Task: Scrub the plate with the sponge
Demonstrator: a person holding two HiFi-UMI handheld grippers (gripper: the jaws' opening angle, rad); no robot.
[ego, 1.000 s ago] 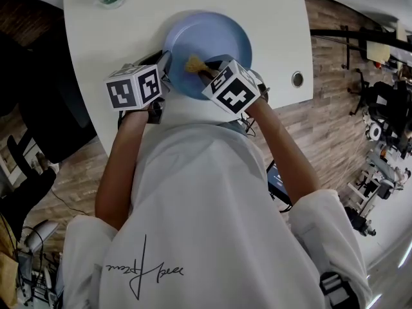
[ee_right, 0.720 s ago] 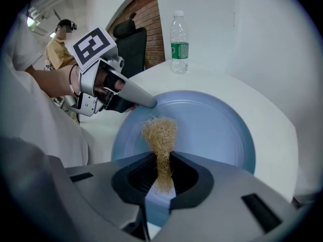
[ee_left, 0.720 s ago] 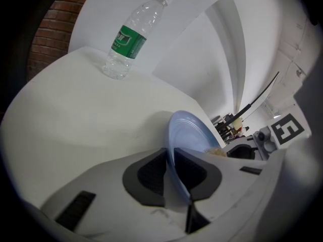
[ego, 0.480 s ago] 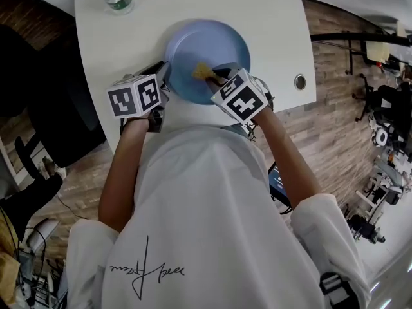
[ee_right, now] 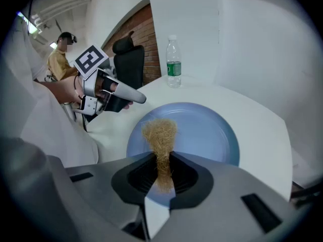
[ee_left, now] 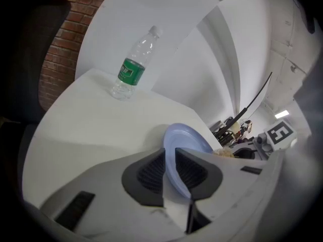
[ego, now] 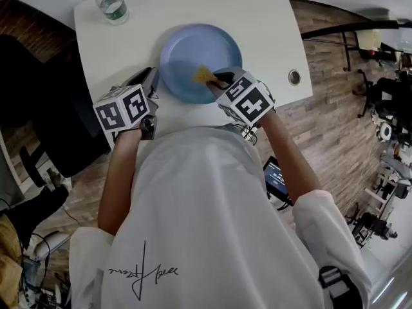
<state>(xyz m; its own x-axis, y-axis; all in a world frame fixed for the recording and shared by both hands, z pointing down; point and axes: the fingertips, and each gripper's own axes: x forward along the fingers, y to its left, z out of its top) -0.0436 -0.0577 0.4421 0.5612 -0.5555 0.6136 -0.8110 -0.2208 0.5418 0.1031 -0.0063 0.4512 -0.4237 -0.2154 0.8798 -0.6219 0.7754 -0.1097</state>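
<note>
Both jaws of the left hand-held gripper (ee_left: 170, 161) are pinched onto the rim of the plate (ego: 193, 47), and the thin blue edge runs up between its dark ribbed pads (ee_left: 149, 174). The plate lies flat on the white desk (ego: 264, 24), toward the desk's near edge, with the left hand-held gripper at its near left side. The right hand-held gripper (ee_right: 162, 171) is clamped on the sponge (ee_right: 160, 132) (a tan, fibrous tuft rather than a foam block). The sponge's free end fans out beyond the jaws over the plate's inner surface, on the near right part of the dish. Whether the fibres press on the plate or only hang just above it cannot be told. A clear water bottle (ego: 111, 4) with a green label stands upright at the far left corner of the desk, well apart from the plate. A small round grommet (ego: 294, 77) sits in the desk to the right of the plate, near the edge.
</note>
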